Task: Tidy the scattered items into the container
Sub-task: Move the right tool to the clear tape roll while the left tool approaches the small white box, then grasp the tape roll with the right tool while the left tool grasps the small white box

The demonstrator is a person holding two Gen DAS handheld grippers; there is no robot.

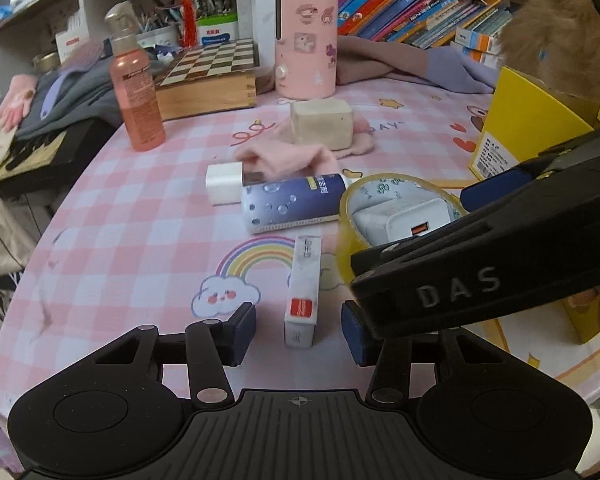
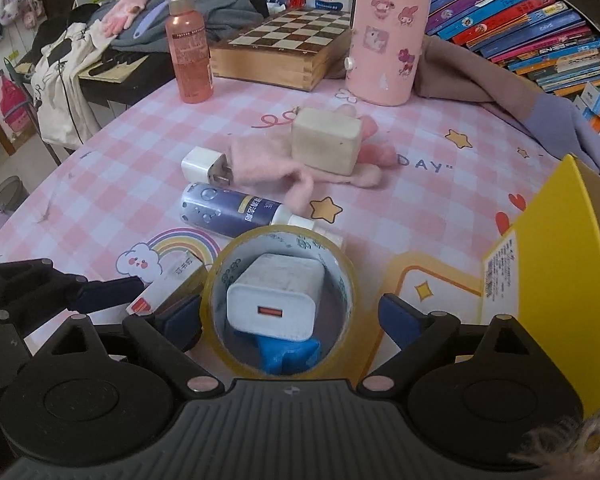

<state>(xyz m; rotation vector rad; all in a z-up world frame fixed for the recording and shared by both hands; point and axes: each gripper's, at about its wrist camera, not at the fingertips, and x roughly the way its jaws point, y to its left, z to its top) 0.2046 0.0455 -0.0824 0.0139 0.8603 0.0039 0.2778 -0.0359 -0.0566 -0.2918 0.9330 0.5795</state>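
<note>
My left gripper (image 1: pixel 299 330) is open, its pads either side of a small white box with a red label (image 1: pixel 303 292), not touching it. My right gripper (image 2: pixel 290 316) is open around a yellowish tape roll (image 2: pixel 281 300) that rings a white USB charger (image 2: pixel 274 300) resting on a blue object (image 2: pixel 288 354). The roll also shows in the left wrist view (image 1: pixel 396 208). A dark blue spray bottle (image 2: pixel 236 212) lies on its side, with a small white plug (image 2: pixel 202 166), a pink cloth (image 2: pixel 268 170) and a beige block (image 2: pixel 326 144) behind. The yellow container (image 2: pixel 556 280) stands at right.
A pink pump bottle (image 2: pixel 190 52), a wooden chess box (image 2: pixel 284 46) and a pink sticker-covered canister (image 2: pixel 386 36) stand at the back of the pink checked tablecloth (image 2: pixel 140 152). Books (image 2: pixel 540 12) and a mauve garment (image 2: pixel 500 84) lie at back right. Clothes pile at left.
</note>
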